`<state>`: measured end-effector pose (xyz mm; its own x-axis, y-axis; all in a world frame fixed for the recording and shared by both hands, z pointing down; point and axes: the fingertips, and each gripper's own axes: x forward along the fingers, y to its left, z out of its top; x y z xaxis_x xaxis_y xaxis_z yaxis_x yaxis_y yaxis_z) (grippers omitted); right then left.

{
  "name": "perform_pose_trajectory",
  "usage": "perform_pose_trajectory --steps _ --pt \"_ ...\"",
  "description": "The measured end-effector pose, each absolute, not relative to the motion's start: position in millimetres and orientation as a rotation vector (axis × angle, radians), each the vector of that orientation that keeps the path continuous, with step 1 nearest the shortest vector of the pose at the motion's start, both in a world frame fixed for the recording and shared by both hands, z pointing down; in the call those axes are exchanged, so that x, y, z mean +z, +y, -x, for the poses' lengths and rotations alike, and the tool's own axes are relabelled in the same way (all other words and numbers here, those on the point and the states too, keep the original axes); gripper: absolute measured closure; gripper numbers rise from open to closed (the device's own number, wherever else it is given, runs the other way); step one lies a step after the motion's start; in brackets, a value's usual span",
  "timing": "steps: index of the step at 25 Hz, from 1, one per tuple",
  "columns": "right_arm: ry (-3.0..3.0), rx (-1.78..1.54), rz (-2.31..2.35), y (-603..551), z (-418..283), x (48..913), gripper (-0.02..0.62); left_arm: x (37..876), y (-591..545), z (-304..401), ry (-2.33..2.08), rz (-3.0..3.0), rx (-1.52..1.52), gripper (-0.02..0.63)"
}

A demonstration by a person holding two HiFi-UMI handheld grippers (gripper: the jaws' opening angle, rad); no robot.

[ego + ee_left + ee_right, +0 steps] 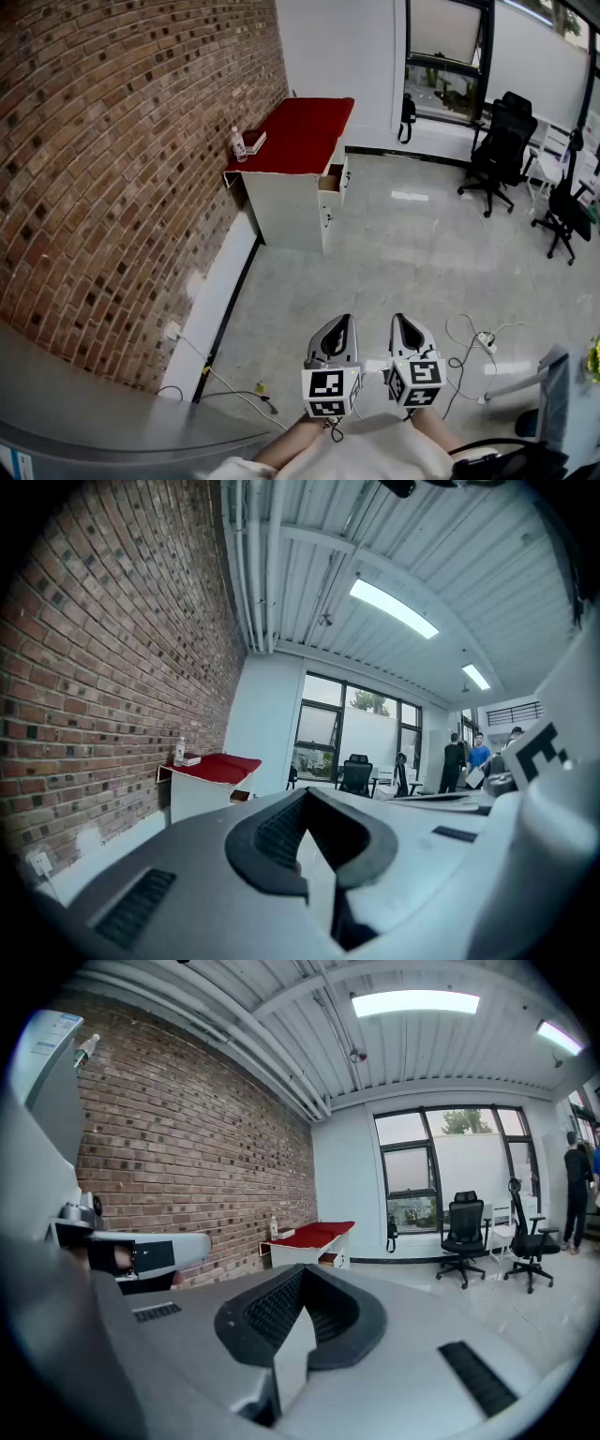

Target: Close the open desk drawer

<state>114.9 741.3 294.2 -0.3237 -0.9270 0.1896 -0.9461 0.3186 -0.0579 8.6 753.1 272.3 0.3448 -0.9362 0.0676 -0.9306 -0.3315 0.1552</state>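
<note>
Brick wall (122,169), one drawer (332,178) seemingly open

Red top on the white rectangular desk (291,202), red-brown brick-patterned wall (112,159) left of it, black swivel chairs (502,141) right of it.

Grey left gripper (340,323), right gripper (406,322), black-white marker cubes (329,393)

Brick wall (112,141) flanks a glossy pale floor (394,258) with black office chairs (502,141).
</note>
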Motion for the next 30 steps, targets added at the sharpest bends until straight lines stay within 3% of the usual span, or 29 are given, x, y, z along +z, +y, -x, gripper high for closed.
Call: perform_pose_trajectory --steps 30 --pt "-2.343 0.299 -1.829 695 -101 319 0.597 292 694 23 -1.634 -2.461 0.000 0.597"
